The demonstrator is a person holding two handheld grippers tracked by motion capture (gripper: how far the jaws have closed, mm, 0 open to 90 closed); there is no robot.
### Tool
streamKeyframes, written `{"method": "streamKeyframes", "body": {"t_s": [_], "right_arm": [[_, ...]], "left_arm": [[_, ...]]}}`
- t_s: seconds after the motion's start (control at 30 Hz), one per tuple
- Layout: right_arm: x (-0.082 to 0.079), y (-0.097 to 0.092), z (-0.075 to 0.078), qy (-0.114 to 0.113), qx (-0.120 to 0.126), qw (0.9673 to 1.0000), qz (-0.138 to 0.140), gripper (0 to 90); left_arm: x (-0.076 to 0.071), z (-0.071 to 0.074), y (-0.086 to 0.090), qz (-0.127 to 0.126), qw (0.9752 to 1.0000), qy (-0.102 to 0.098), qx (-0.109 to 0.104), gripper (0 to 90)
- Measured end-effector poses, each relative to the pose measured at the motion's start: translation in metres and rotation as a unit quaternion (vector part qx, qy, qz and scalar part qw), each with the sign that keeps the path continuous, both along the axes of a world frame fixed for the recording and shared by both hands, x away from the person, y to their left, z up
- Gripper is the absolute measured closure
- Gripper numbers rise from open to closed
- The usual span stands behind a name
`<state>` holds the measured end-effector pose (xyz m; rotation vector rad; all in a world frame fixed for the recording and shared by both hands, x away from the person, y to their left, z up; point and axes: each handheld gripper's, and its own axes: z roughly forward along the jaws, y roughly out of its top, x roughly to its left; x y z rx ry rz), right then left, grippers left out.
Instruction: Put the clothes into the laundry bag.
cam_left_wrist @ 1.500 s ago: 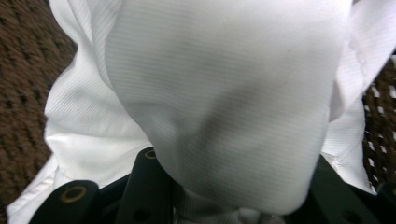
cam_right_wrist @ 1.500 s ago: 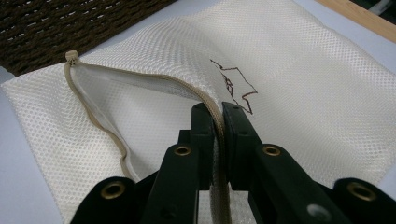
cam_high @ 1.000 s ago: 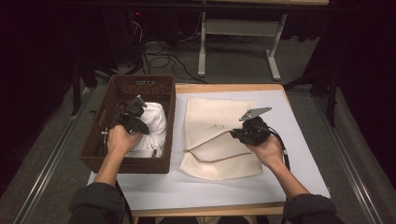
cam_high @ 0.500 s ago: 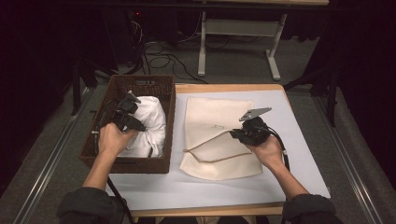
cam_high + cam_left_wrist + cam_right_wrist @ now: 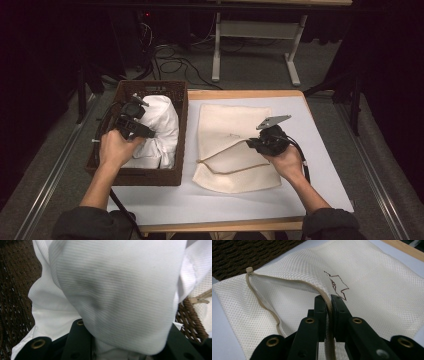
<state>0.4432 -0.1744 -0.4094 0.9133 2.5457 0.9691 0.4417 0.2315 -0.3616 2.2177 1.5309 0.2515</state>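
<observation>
A white garment [image 5: 161,131] lies bunched in the brown wicker basket [image 5: 135,176] at the table's left. My left gripper [image 5: 131,120] is over the basket's left side, shut on a fold of it. In the left gripper view the ribbed white cloth [image 5: 117,290] bulges up from between the black jaws of the left gripper [image 5: 125,346]. A cream mesh bag [image 5: 230,125] lies flat in the middle of the table with its zipper partly undone. My right gripper [image 5: 252,144] is shut on the upper zipper edge [image 5: 287,281], pinched between the right gripper's [image 5: 329,302] pads.
The bag rests on a white table top [image 5: 320,150] with a wooden rim. Dark basket weave [image 5: 15,290] surrounds the garment. Beyond the far edge, on the grey floor, stand a metal frame's legs [image 5: 216,55] and loose cables [image 5: 170,62].
My left hand has risen and shifted toward the basket's far left, and the white garment has come up with it. The right hand and the bag have stayed put.
</observation>
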Motion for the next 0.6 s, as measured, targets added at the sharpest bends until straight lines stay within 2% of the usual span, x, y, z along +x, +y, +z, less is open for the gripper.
{"method": "streamKeyframes", "body": {"t_s": [0.1, 0.23, 0.3, 0.6], "right_arm": [[0.0, 0.0, 0.0, 0.001, -0.001, 1.0, 0.0, 84.9], [0.002, 0.0, -0.001, 0.004, 0.0, 1.0, -0.003, 84.9], [0.001, 0.0, -0.001, 0.002, -0.002, 1.0, -0.001, 84.9], [0.001, 0.0, -0.001, 0.004, -0.001, 1.0, -0.003, 84.9]], "left_arm": [[-0.004, 0.006, -0.001, -0.008, 0.9999, -0.004, -0.007, 63.5], [-0.008, 0.015, -0.005, -0.014, 0.9998, -0.016, -0.005, 63.4], [-0.009, 0.018, -0.004, -0.016, 0.9997, -0.015, -0.011, 63.3], [-0.014, 0.025, -0.005, -0.025, 0.9994, -0.018, -0.014, 63.2]]}}
